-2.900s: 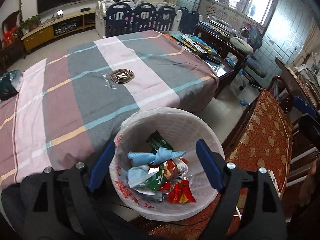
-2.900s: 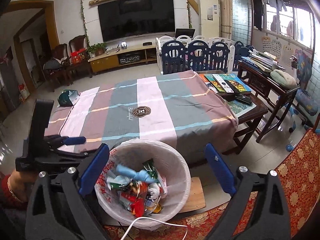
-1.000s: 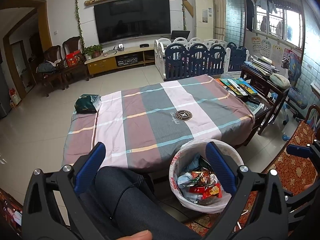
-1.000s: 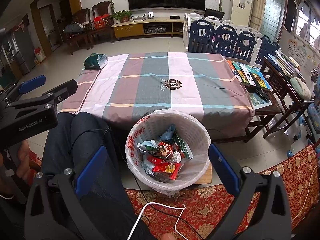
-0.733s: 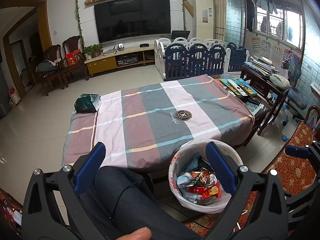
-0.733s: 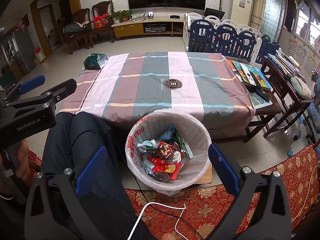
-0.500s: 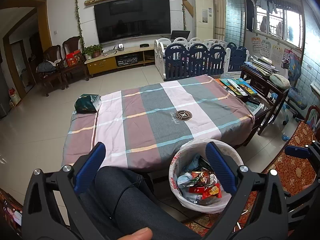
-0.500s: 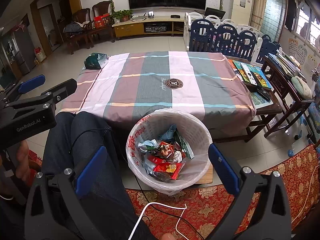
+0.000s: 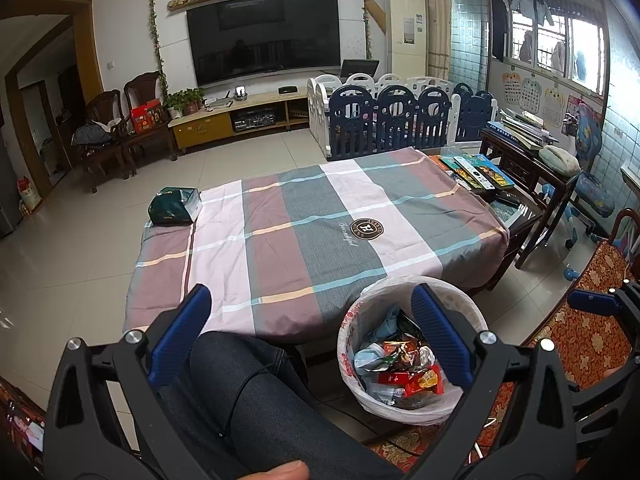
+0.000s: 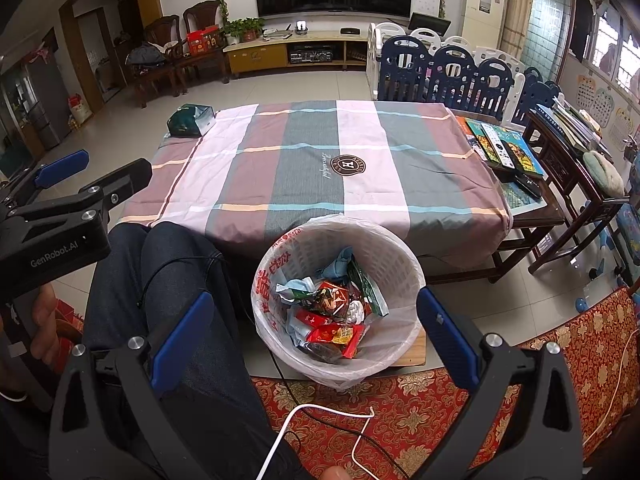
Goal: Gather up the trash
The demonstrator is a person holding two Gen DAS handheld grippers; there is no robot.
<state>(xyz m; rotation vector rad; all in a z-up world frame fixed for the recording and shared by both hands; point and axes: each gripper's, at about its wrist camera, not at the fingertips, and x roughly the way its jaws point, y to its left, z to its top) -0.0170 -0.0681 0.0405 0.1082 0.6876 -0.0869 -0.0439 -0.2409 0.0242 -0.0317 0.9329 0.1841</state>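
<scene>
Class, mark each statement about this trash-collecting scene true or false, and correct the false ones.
1. Both grippers, left and right, are open and hold nothing. True.
2. The bin is empty. False: wrappers lie inside it.
3. The bin stands on the table. False: it stands on the floor, in front of the striped tablecloth.
4. A green pack lies on the table's far left corner. True.

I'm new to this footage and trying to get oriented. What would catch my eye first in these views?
Most striking is the white trash basket on the floor by the table's near edge, lined with a bag and full of colourful wrappers. Behind it spreads the table's big striped cloth, bare except for a green tissue pack at its far left corner. Both hand-held grippers, left and right, are open and hold nothing.
</scene>
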